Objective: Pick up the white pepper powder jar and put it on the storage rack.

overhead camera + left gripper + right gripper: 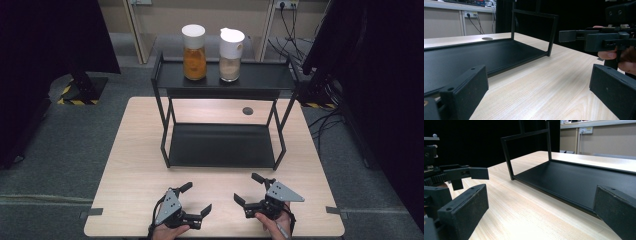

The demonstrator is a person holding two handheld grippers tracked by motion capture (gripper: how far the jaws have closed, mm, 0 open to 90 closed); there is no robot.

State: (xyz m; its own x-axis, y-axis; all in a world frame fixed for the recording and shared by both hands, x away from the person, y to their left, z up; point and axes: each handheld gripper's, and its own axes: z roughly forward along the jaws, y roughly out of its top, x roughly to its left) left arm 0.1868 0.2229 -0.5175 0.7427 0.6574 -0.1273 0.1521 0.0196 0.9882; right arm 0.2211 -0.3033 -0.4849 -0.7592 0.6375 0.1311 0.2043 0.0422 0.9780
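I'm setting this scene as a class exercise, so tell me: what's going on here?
A person holds a two-jaw gripper in each hand at the near edge of a wooden table. The left gripper and right gripper are both open and hold nothing. Ahead stands a black two-tier rack; its top shelf carries a jar of orange contents and a jar of pale contents, both white-lidded and untouched.

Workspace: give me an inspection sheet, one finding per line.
Surface: light wood table, with a dark round spot behind the rack.
Job's things: black two-tier rack; orange-filled jar and pale-filled jar upright on its top shelf, bottom shelf bare.
Clutter: nothing seen.
Grippers: left tool and right tool open, holding nothing, near the table's front edge.
Cables: loose black cables on the floor at right.
Surroundings: grey floor, dark curtains on both sides.
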